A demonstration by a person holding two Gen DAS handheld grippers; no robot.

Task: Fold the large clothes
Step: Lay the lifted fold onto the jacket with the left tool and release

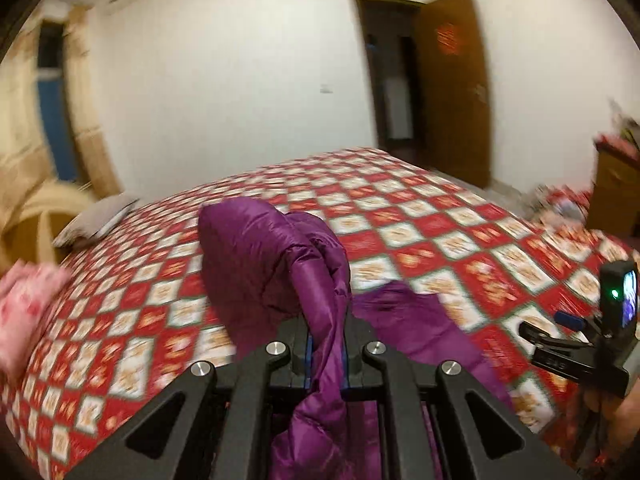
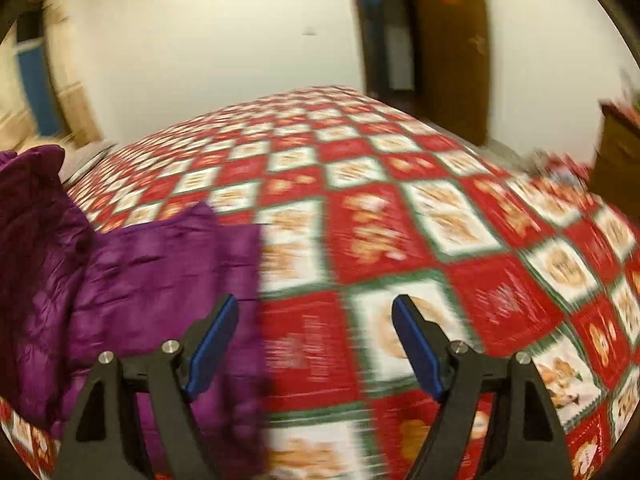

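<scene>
A purple padded jacket (image 1: pixel 276 256) lies partly bunched on a bed with a red, white and green checked cover (image 1: pixel 440 232). My left gripper (image 1: pixel 326 344) is shut on a fold of the jacket and holds it lifted, the cloth running up between the jaws and hanging down behind them. In the right wrist view the jacket (image 2: pixel 132 272) spreads over the left of the bed cover (image 2: pixel 400 208). My right gripper (image 2: pixel 316 320) is open and empty, its blue pads (image 2: pixel 212 344) wide apart just above the cover, at the jacket's right edge. The right gripper also shows in the left wrist view (image 1: pixel 580 344).
A grey pillow (image 1: pixel 96 220) and a pink bundle (image 1: pixel 28 304) lie at the bed's left side. A brown door (image 1: pixel 452 84) stands open at the back wall. A wooden cabinet (image 1: pixel 616 184) with clutter stands at the right.
</scene>
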